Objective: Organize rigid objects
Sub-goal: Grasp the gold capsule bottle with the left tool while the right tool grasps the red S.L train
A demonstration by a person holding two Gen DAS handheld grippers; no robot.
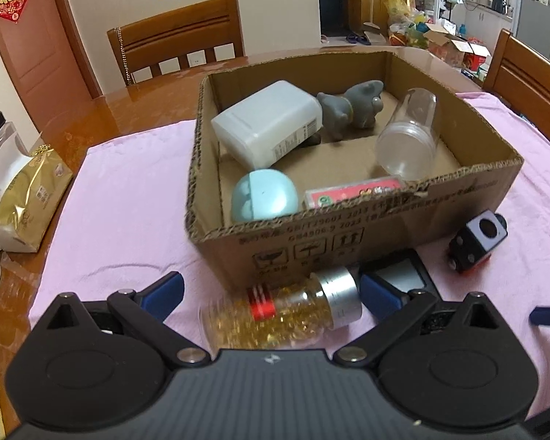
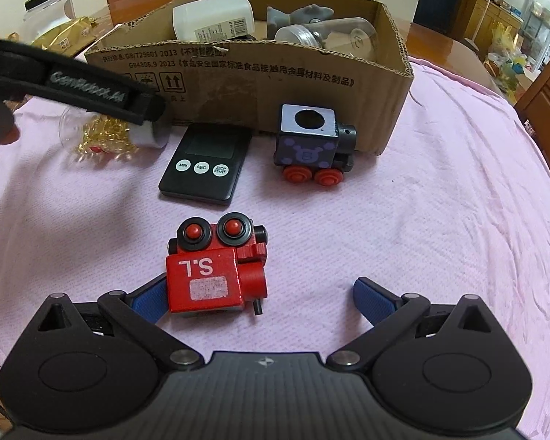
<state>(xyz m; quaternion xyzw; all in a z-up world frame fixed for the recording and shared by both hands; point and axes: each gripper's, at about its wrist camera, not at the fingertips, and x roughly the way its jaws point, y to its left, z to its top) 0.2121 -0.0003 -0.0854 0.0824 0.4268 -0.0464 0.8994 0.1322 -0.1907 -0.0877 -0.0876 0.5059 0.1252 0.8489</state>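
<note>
On the pink cloth (image 2: 421, 220), both grippers gape: the left gripper (image 1: 271, 289) straddles the gold-filled bottle (image 1: 286, 308), the right gripper (image 2: 260, 293) flanks the red toy train (image 2: 216, 275).

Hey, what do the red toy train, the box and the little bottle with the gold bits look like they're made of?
Red toy train: probably painted wood, going by its blocky body and glossy red coat with a worn label patch.
Box: corrugated cardboard, matte brown, with fluting along its cut rim.
Bottle: clear glass or plastic, hard to say which, with a brushed silver cap that looks metal.
</note>
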